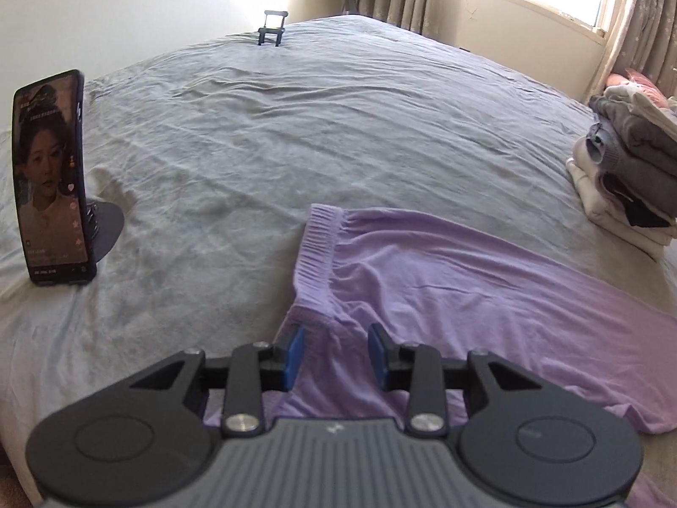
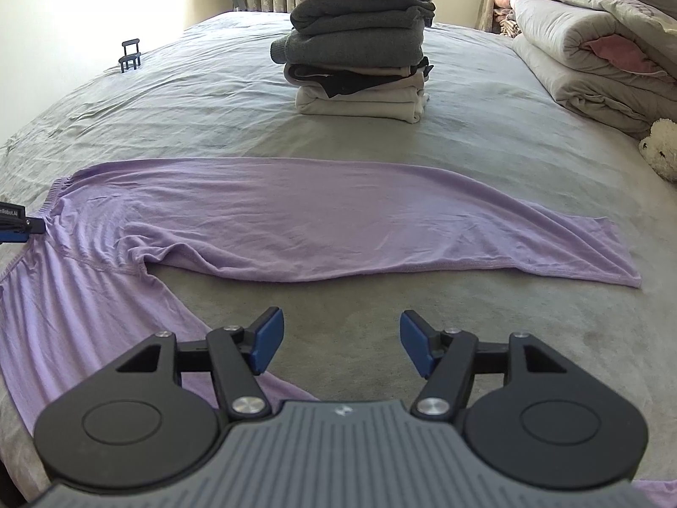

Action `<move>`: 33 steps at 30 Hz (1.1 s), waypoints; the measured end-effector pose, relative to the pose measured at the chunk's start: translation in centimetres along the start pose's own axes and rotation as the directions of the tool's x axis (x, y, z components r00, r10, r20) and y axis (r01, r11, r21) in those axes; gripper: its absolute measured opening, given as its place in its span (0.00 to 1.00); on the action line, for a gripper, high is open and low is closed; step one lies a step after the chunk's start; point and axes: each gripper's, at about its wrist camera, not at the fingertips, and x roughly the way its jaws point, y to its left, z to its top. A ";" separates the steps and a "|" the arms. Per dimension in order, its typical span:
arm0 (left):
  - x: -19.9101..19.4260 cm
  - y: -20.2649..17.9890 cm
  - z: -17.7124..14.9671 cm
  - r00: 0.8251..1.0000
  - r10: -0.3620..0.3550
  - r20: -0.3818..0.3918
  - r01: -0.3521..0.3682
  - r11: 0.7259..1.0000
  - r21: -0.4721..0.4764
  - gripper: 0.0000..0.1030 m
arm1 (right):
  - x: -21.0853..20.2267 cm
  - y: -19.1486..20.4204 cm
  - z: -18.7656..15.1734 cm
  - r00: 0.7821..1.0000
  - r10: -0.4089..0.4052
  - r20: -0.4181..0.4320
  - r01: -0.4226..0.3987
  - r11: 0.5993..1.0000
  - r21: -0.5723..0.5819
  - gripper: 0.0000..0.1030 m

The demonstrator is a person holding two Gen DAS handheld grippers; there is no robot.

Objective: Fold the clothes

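Lilac trousers [image 2: 296, 211] lie flat on the grey bed sheet [image 2: 465, 317]. Their elastic waistband [image 1: 317, 245] is at the left; one leg stretches to the right, the other runs toward the near left. My left gripper [image 1: 336, 349] is low over the waistband's near corner, fingers partly apart, with lilac cloth [image 1: 423, 279] bunched between the blue pads. Its tip [image 2: 21, 224] shows at the far left of the right wrist view, touching the waistband. My right gripper [image 2: 340, 343] is open wide above bare sheet between the two legs, holding nothing.
A stack of folded clothes [image 2: 359, 51] stands beyond the trousers, also at the right edge as a stack [image 1: 630, 178]. A phone [image 1: 50, 178] stands upright on a holder at the left. A small black stand [image 1: 273, 27], rolled quilts [image 2: 592, 55] and a white plush toy [image 2: 662, 148] lie further off.
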 end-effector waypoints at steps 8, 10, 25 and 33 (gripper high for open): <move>-0.5 0.7 -0.4 1.000 0.005 0.018 -0.005 1.000 -0.019 0.36 | 0.1 0.0 0.0 1.000 -0.013 0.000 0.013 1.000 -0.004 0.66; -0.7 0.7 -0.4 1.000 0.003 0.025 -0.002 1.000 -0.017 0.37 | 0.2 0.1 0.0 1.000 -0.008 -0.007 0.008 1.000 -0.004 0.66; -0.4 -0.6 0.0 0.999 -0.047 0.007 0.047 0.998 0.036 0.47 | 1.6 -0.3 0.1 0.999 -0.036 -0.036 0.035 0.999 -0.016 0.69; -0.1 -1.9 0.1 0.997 -0.071 -0.002 0.071 0.994 0.081 0.49 | 2.2 -0.8 0.5 0.998 -0.047 -0.040 0.047 0.999 -0.007 0.71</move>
